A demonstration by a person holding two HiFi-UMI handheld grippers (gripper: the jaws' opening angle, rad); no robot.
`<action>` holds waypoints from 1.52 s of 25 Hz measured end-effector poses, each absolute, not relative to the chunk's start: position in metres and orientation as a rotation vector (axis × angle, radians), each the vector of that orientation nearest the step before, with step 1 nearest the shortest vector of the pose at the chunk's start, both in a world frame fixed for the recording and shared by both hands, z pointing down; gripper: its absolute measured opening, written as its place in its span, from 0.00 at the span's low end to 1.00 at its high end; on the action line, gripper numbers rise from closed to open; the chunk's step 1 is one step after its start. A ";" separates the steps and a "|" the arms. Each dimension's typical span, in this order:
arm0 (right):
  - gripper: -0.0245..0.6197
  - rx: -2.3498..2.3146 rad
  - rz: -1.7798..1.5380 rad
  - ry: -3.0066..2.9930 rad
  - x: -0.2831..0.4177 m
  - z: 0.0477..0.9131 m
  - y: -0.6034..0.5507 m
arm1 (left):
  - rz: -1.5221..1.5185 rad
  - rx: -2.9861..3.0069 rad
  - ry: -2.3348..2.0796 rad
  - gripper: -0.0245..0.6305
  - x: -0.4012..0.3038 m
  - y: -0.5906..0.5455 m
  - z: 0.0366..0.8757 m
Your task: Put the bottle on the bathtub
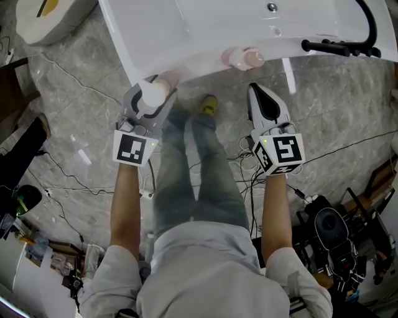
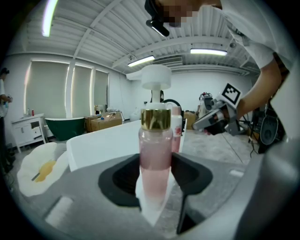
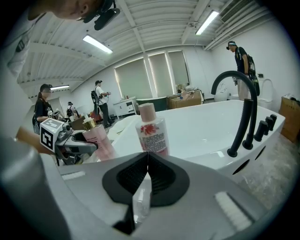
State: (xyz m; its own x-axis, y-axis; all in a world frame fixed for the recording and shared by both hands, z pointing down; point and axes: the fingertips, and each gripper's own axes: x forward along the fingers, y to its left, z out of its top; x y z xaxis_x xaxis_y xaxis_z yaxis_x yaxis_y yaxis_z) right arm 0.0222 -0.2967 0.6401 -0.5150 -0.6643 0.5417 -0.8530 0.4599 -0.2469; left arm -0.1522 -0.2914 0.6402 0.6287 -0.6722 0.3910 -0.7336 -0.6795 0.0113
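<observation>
A pink pump bottle (image 2: 154, 150) with a gold collar and white pump head stands upright between my left gripper's jaws. In the head view my left gripper (image 1: 155, 88) is shut on this bottle (image 1: 152, 93) at the near rim of the white bathtub (image 1: 186, 37). A second bottle (image 1: 244, 59) with a pink cap and flower label (image 3: 152, 131) stands on the tub rim. My right gripper (image 1: 256, 90) hangs just in front of it, jaws shut and empty (image 3: 147, 157). The right gripper view also shows the held bottle (image 3: 97, 138) at left.
A black faucet (image 1: 339, 46) with handles stands on the tub's right end (image 3: 241, 115). A white fixture (image 1: 50, 18) sits on the floor at far left. Cables (image 1: 68, 180) trail over the grey floor, with equipment (image 1: 336, 236) at right. Several people (image 3: 101, 101) stand far off.
</observation>
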 end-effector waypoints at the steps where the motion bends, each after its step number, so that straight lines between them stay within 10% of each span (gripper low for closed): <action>1: 0.04 1.281 0.705 -2.345 0.022 0.640 -0.297 | 0.545 2.686 -1.162 0.35 -0.152 -0.291 0.640; 38: 0.04 1.375 0.605 -2.438 0.019 0.523 -0.311 | 0.467 2.573 -1.316 0.49 -0.177 -0.272 0.542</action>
